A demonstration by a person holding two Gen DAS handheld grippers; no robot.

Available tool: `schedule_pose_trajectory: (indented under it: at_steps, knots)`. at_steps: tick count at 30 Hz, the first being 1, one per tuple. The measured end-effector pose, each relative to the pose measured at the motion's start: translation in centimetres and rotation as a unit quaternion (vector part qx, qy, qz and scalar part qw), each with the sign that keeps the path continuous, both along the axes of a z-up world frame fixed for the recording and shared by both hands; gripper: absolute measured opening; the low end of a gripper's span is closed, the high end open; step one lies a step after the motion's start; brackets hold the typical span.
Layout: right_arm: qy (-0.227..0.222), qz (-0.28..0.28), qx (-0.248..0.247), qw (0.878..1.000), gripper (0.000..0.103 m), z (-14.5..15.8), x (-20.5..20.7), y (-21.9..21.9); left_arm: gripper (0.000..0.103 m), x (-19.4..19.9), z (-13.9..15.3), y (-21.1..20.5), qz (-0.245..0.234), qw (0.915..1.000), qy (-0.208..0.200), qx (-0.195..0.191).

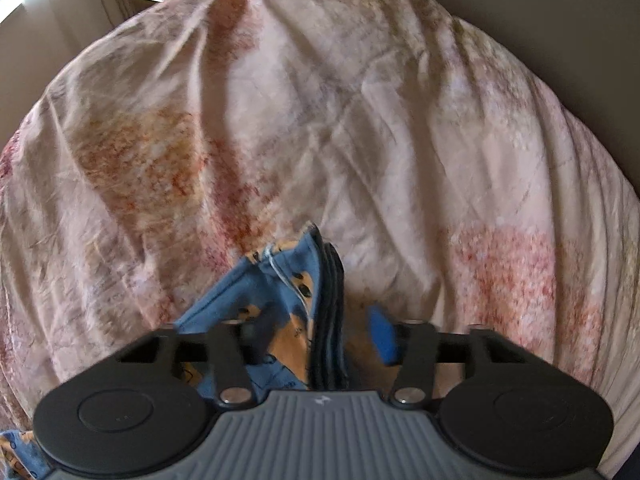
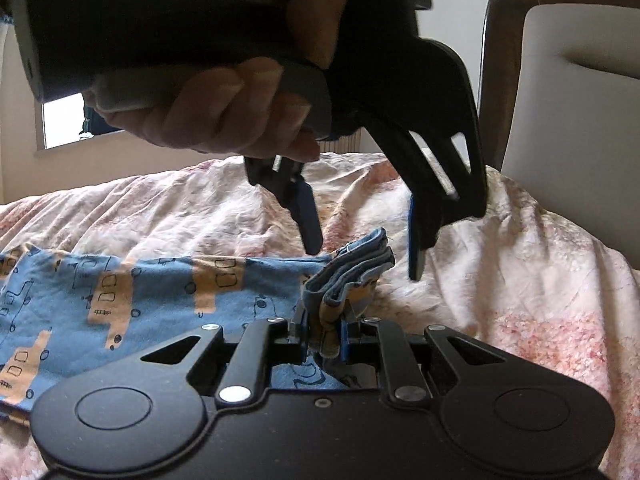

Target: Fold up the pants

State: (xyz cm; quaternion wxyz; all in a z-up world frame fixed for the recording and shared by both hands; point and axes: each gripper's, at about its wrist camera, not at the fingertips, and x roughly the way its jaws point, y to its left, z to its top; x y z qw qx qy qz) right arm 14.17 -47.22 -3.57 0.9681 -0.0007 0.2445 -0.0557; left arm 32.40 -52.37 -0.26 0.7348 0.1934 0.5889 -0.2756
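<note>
Right wrist view: right gripper (image 2: 324, 336) pinches soft, light pants (image 2: 160, 296) at bunched hem; left gripper (image 2: 364, 256) gapes empty above — grip stacked edges

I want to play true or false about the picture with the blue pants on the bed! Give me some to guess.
1. The pants are blue with orange shapes. True.
2. The right gripper is pinching the bunched pants edge. True.
3. The left gripper has its jaws squeezed shut. False: they stand wide apart above the folded corner.
4. The pants lie on a wooden table. False: they lie on a pink flowery bedspread.
5. A hand holds the left gripper. True.
</note>
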Motion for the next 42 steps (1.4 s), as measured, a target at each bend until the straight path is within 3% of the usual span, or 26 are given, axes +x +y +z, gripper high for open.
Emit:
schedule_pose_trajectory:
  at_steps: [4,6,8,12,16,19,22,31,39,42]
  knots:
    - [0.002,0.008,-0.009,1.0,0.016,0.0,-0.1,0.4,0.035,0.0,-0.1,1.1,0.023,0.9993,0.015,-0.025]
    - [0.003,0.012,-0.012,1.0,0.016,0.1,-0.4,0.6,0.018,-0.1,0.2,1.8,0.029,0.9991,0.007,-0.03]
    - [0.0,0.016,-0.018,1.0,0.016,0.3,-0.9,1.0,0.013,-0.3,0.7,3.0,0.039,0.9983,-0.004,-0.043]
    - [-0.014,0.026,-0.034,0.999,0.016,1.0,-2.0,1.9,0.01,-1.3,2.6,6.4,0.073,0.9928,-0.016,-0.094]
    - [-0.052,0.054,-0.049,0.996,0.016,2.0,-3.7,3.4,0.01,-2.9,4.9,11.2,0.111,0.9806,-0.031,-0.158]
    - [-0.082,0.094,-0.065,0.99,0.016,2.7,-5.0,5.2,0.01,-4.3,6.2,16.0,0.144,0.9681,-0.039,-0.201]
    - [-0.095,0.141,-0.083,0.982,0.016,3.1,-5.9,7.6,0.01,-5.3,6.3,19.9,0.16,0.9618,-0.047,-0.217]
    - [-0.056,0.241,-0.113,0.962,0.015,2.2,-6.3,13.8,0.01,-6.3,1.7,30.3,0.242,0.9329,-0.025,-0.265]
    - [0.021,0.285,-0.119,0.951,0.015,-1.0,-4.3,16.9,0.01,-5.9,-4.7,34.3,0.271,0.921,-0.009,-0.28]
    - [0.04,0.287,-0.111,0.951,0.015,-2.0,-3.9,16.9,0.01,-6.2,-6.6,35.3,0.28,0.9103,-0.013,-0.304]
